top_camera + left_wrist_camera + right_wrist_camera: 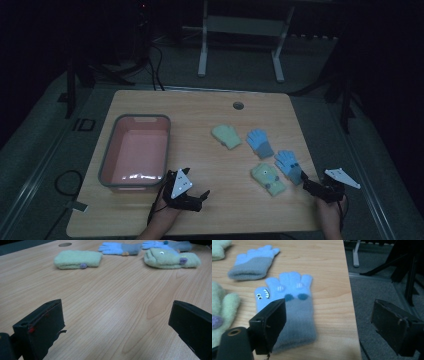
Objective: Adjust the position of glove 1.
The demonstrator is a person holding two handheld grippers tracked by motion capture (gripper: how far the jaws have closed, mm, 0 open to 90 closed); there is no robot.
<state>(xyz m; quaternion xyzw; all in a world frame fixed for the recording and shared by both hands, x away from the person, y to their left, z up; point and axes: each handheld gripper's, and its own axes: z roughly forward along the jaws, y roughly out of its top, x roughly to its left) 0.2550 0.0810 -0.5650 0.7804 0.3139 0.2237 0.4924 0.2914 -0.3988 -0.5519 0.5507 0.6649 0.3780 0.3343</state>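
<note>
Our right gripper [306, 186], jaws apart, hovers just by the blue monster glove [292, 302] at the counter's [200, 107] four o'clock edge. It looks soft, light and floppy; we'd pinch its grey cuff. Our left gripper [202, 196] also stands apart, holding nothing.

Left gripper [202, 196]: black body, grey three-cornered plate with dark dots on top, black cable trailing off the table [200, 105] front edge. Its jaws: square black blocks, red specks on one. Right gripper [306, 184], near the table's right edge: black, same grey plate; worn jaw faces, brass-ringed hole. Bare hands, no sleeves.
</note>
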